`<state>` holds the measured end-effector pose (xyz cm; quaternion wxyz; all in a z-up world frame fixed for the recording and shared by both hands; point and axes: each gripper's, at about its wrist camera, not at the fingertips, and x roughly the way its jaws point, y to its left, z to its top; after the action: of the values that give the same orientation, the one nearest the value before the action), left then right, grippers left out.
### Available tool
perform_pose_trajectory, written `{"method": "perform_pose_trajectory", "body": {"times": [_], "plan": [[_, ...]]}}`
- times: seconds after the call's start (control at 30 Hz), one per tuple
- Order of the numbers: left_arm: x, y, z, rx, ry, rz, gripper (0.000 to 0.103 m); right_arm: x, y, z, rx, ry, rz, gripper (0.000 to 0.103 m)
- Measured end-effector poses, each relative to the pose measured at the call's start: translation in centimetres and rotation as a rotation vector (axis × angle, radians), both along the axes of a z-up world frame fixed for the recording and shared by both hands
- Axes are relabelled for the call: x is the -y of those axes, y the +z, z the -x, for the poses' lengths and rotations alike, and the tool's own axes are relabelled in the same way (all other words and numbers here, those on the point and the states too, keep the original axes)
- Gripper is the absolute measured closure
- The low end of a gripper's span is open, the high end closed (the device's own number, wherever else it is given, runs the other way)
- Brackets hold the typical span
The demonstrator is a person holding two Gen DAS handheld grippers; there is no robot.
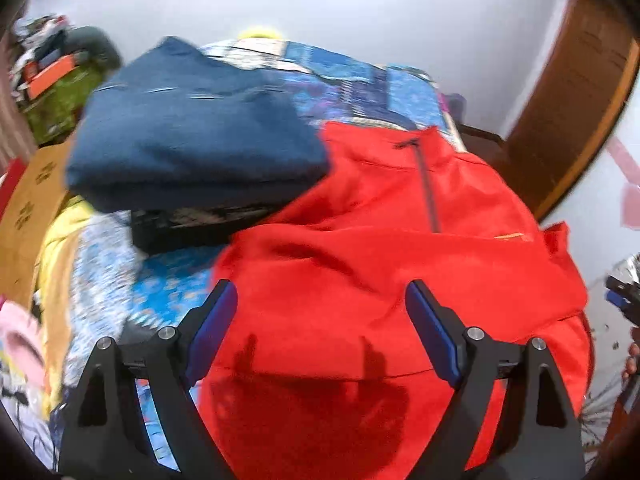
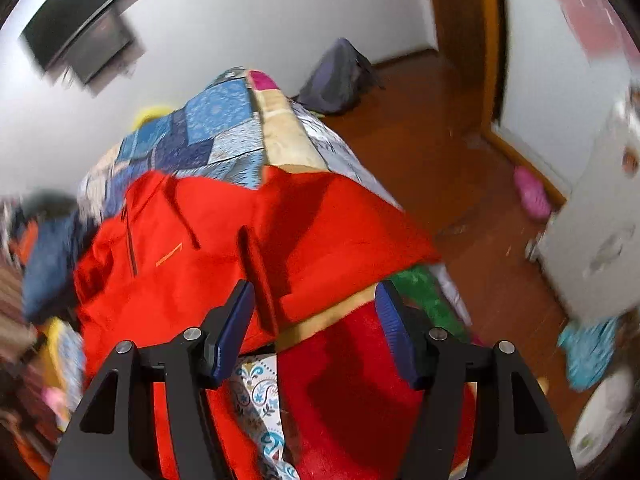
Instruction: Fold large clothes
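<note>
Beside the folded blue garment point(image 1: 192, 128) on the bed point(image 1: 360, 88), the red jacket point(image 1: 380, 248) lies spread for folding, with left claw point(image 1: 320, 320) and right claw point(image 2: 314, 320) both open, gripping nothing.

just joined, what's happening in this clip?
A person with a handheld gripper in each hand is folding clothes on a bed with a blue patchwork quilt. A red jacket lies spread on it, zip up, not yet folded. Both the left gripper and the right gripper hang open above the jacket, holding nothing. A folded blue garment sits on a stack to the jacket's left.
</note>
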<state>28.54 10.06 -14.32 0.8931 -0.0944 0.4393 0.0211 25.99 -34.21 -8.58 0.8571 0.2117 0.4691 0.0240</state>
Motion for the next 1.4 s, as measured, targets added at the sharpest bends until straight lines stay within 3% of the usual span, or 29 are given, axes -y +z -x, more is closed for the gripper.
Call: {"method": "perform_pose_trajectory", "body": {"times": [0.17, 0.27, 0.4, 0.5, 0.63, 0.77, 0.8, 0.9, 1.0, 1.13, 1.4], "plan": [[2.6, -2.3, -3.0, -0.079, -0.100, 0.101, 0.017, 2.4, -3.4, -1.1, -0.072, -0.077, -0.158, 0.044], [3.6, -4.5, -4.7, -0.151, -0.124, 0.159, 0.017, 3.2, -6.0, -2.3, -0.137, -0.100, -0.276, 0.044], [4.1, -7.1, -5.9, -0.222, -0.134, 0.244, 0.017, 4.1, -7.8, -3.8, -0.166, -0.148, -0.355, 0.046], [4.2, -9.2, -6.5, -0.270, -0.111, 0.264, 0.017, 4.9, -8.8, -5.3, -0.194, -0.186, -0.374, 0.052], [4.6, -9.7, -6.2, -0.244, -0.104, 0.226, 0.017, 5.3, -9.9, -7.4, -0.229, -0.227, -0.333, 0.057], [5.2, -9.7, -6.0, -0.230, -0.106, 0.191, 0.015, 6.2, -10.1, -8.2, -0.201, -0.301, -0.264, 0.093], [5.3, -9.7, -5.9, -0.227, -0.106, 0.186, 0.015, 6.4, -10.0, -8.2, -0.189, -0.318, -0.263, 0.094], [5.8, -9.9, -5.8, -0.218, -0.104, 0.161, 0.015, 6.4, -8.5, -7.5, -0.121, -0.354, -0.230, 0.096], [6.1, -10.1, -5.8, -0.212, -0.103, 0.141, 0.014, 6.0, -5.1, -5.8, -0.018, -0.372, -0.096, 0.097], [6.2, -10.1, -5.6, -0.207, -0.099, 0.136, 0.014, 5.1, -0.6, -3.5, 0.103, -0.360, -0.005, 0.097], [6.2, -9.6, -5.0, -0.225, -0.112, 0.136, 0.014, -0.5, 7.8, -0.3, 0.322, -0.131, 0.118, 0.097]]}}
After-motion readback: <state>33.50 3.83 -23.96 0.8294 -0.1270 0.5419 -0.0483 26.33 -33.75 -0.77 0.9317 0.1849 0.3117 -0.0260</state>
